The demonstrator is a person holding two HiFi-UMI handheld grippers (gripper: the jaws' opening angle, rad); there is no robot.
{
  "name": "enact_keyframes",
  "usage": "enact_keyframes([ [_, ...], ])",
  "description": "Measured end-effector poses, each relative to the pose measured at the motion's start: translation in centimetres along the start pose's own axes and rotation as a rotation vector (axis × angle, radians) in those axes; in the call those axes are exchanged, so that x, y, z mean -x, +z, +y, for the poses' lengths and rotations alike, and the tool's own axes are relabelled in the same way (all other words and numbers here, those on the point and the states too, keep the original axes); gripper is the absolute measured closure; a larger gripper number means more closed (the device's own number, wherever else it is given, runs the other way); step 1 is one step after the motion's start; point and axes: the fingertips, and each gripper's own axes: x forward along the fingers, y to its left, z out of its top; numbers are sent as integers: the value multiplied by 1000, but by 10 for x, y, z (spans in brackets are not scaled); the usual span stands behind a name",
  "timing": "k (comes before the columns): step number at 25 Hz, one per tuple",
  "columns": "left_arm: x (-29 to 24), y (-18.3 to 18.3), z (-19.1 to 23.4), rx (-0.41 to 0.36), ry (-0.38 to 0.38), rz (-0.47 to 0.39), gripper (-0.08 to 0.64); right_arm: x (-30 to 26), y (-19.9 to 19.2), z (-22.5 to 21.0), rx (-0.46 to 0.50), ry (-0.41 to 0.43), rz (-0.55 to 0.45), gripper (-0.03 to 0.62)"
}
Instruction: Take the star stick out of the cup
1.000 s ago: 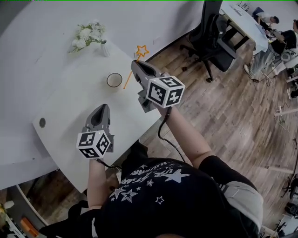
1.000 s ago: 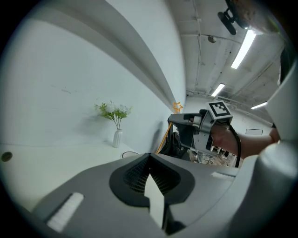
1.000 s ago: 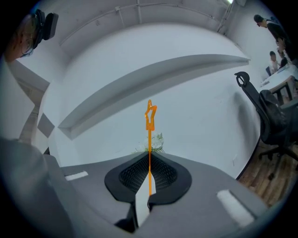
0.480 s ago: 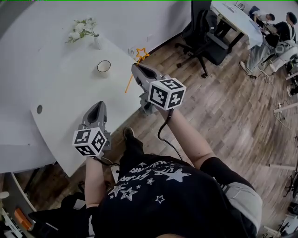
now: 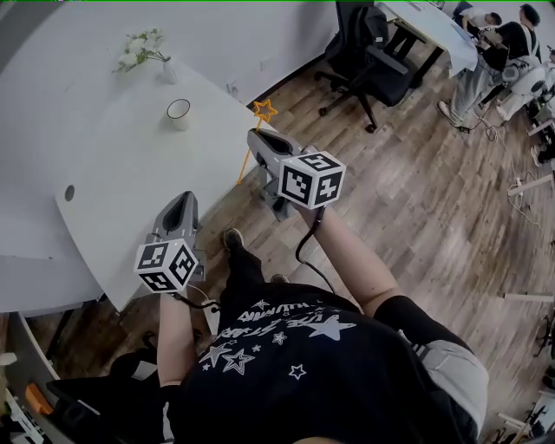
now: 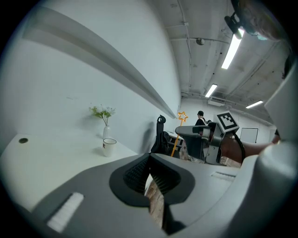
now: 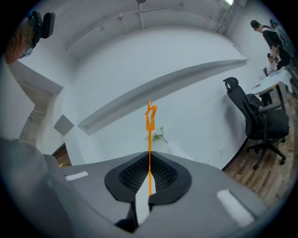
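Note:
The orange star stick (image 5: pixel 264 110) is out of the white cup (image 5: pixel 179 113) and stands upright between the pads of my right gripper (image 5: pixel 257 139), which is shut on it beyond the table's edge, above the wooden floor. In the right gripper view the star stick (image 7: pixel 150 139) rises from the right gripper (image 7: pixel 149 175), star on top. My left gripper (image 5: pixel 183 201) hovers over the table's near edge, shut with nothing in it. From the left gripper (image 6: pixel 149 174) I see the cup (image 6: pixel 109 147) standing empty-looking on the table, and the star stick (image 6: pixel 182 116) to its right.
A vase of white flowers (image 5: pixel 143 50) stands behind the cup on the white table (image 5: pixel 104 182). A round cable hole (image 5: pixel 68 192) is at the table's left. A black office chair (image 5: pixel 368 56) is on the wooden floor, and people sit at a desk (image 5: pixel 434 26) at the far right.
The person has stepped back from the table, so cup and vase have receded up and left. The right gripper carried the stick off the tabletop to over the floor. The left gripper barely moved.

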Motion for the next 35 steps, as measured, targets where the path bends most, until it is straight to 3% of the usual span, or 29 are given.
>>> enact_keyframes([
  [8,24,-15,-25,-2,1,-5,560,40,-20,6,-10,10,13,569],
  [27,45,-39,-25,47,38,23,560,56,-60,13,-41,18,107,569],
  [35,42,-26,-25,53,48,24,560,52,-48,13,-46,28,115,569],
])
